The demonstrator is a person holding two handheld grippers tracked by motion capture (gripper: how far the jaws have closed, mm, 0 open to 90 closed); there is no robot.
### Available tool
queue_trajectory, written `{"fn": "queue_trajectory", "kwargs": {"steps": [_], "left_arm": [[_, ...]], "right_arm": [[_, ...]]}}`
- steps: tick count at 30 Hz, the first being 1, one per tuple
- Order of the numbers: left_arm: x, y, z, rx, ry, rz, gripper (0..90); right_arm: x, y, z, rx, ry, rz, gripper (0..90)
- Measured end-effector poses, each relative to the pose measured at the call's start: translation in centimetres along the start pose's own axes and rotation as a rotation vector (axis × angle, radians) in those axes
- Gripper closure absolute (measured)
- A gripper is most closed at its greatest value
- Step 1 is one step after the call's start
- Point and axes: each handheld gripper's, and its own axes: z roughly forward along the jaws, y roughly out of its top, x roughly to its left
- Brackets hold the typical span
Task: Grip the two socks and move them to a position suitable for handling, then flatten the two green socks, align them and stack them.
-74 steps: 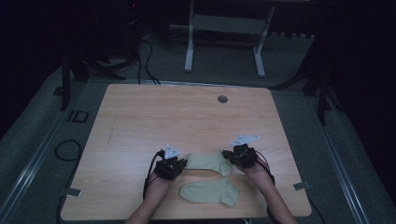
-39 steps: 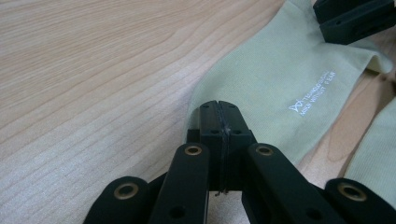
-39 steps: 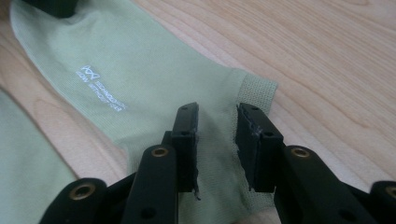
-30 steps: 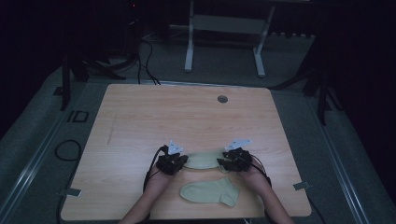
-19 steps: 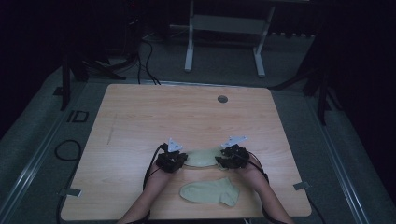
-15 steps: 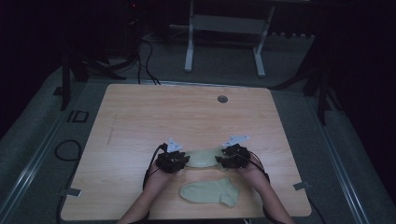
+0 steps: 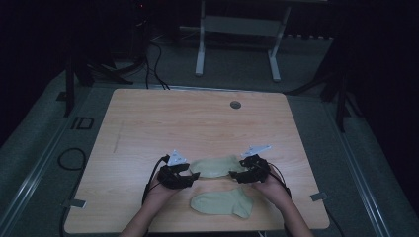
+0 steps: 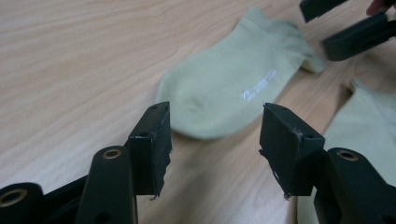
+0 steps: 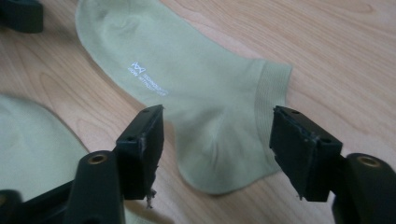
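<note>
The left gripper (image 8: 212,149) stands wide open at the toe of the far green sock (image 8: 233,91). The right gripper (image 9: 217,154), equally wide, straddles its heel. The near sock (image 7: 222,202) lies just beside.

The right gripper (image 9: 217,149) hangs with its two black jaws spread wide over the heel of a pale green sock (image 9: 187,93) lying flat on a wooden table (image 9: 336,56). White printed lettering (image 9: 147,78) marks the sock's sole; its ribbed cuff (image 9: 273,91) points right. A second green sock (image 9: 32,149) lies at lower left, and another black gripper (image 9: 18,14) shows at the top left corner.
</note>
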Motion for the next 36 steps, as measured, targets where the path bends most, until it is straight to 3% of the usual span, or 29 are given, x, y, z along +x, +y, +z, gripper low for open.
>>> {"fn": "queue_trajectory", "kwargs": {"steps": [1,5,7,13,21,26,27,28,29,33,36], "left_arm": [[0.1,-0.2,-0.2,-0.002,0.0,-0.004,42.9],[0.1,-0.9,-1.2,-0.01,0.001,-0.032,34.5],[-0.1,-1.2,-1.9,-0.01,0.0,-0.026,34.2],[-0.7,-2.0,-3.1,0.002,-0.029,-0.027,34.3],[-1.9,-2.7,-3.2,0.049,-0.041,-0.011,34.3],[-2.5,-3.3,-4.0,0.035,-0.043,-0.007,34.3],[-2.5,-3.4,-4.1,0.031,-0.045,-0.013,34.3],[-2.6,-3.6,-4.1,0.03,-0.041,-0.018,34.3],[-2.7,-3.7,-4.2,0.028,-0.044,-0.022,34.3],[-3.1,-4.3,-3.9,0.05,-0.064,-0.001,34.3],[-3.3,-4.7,-3.5,0.062,-0.063,-0.013,34.3]], "right_arm": [[0.0,-0.2,-0.1,-0.009,0.011,0.001,28.8],[0.3,-0.7,-1.0,-0.043,-0.015,0.01,27.5],[0.6,-0.9,-1.7,-0.065,-0.022,0.004,23.9],[1.4,-1.7,-3.4,-0.097,-0.014,0.002,24.6],[2.3,-3.8,-4.4,-0.073,0.019,-0.002,24.5],[2.2,-5.0,-5.2,-0.072,-0.009,0.02,23.9],[2.2,-5.2,-5.5,-0.081,-0.024,0.023,25.8],[2.1,-5.5,-5.7,-0.085,-0.021,0.026,33.7],[2.0,-5.7,-5.8,-0.074,-0.005,0.036,31.8],[2.2,-6.7,-6.0,-0.087,-0.022,0.038,39.5],[2.4,-7.4,-5.9,-0.082,-0.027,0.031,43.8]]}}
